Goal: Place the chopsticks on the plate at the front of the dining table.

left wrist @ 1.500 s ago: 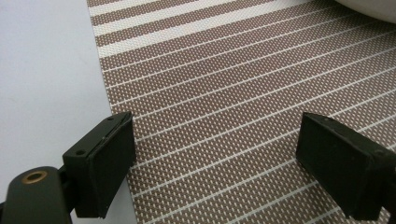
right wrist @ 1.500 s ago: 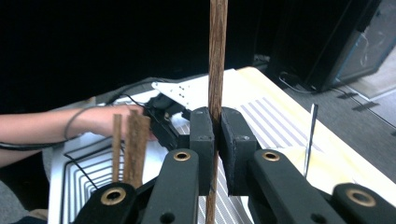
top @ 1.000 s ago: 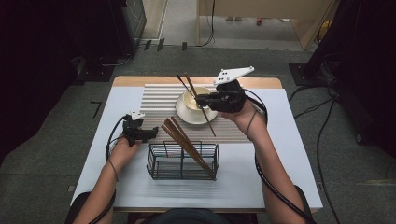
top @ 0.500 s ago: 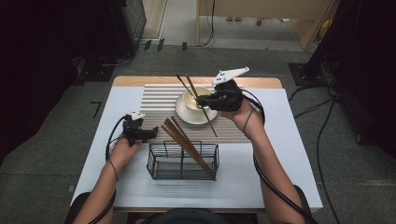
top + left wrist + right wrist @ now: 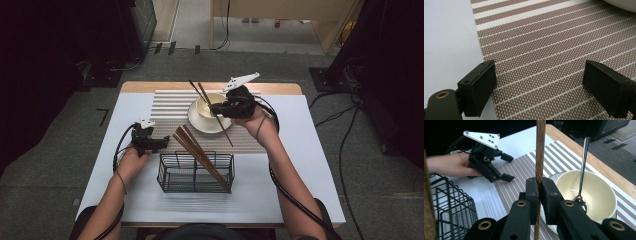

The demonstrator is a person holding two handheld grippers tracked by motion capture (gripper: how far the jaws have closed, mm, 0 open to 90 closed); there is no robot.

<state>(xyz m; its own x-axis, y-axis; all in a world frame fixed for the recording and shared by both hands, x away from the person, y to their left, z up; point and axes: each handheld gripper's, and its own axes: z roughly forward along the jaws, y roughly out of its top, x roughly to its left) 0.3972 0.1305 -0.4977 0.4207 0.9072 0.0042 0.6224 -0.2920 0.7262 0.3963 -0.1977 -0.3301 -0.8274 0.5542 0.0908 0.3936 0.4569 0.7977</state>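
Note:
My right gripper (image 5: 217, 108) (image 5: 539, 187) hovers over the right edge of a cream bowl (image 5: 206, 106) (image 5: 599, 192), shut on a brown chopstick (image 5: 226, 134) (image 5: 540, 150). The stick crosses the bowl at a slant in the high view. A metal spoon (image 5: 582, 165) leans inside the bowl, which sits on a white plate (image 5: 200, 125). My left gripper (image 5: 161, 144) (image 5: 540, 75) (image 5: 509, 168) rests low at the left edge of the striped placemat (image 5: 170, 107) (image 5: 544, 50), open with nothing between its jaws.
A black wire basket (image 5: 175, 175) (image 5: 451, 202) stands near the table's front edge. Several brown chopsticks (image 5: 197, 152) lean out of it toward the back left. The white table top (image 5: 300, 165) shows around the placemat, with dark floor and cables beyond.
My right gripper has sunk slightly and drifted left over the bowl, carrying the chopstick. The left gripper has stayed put.

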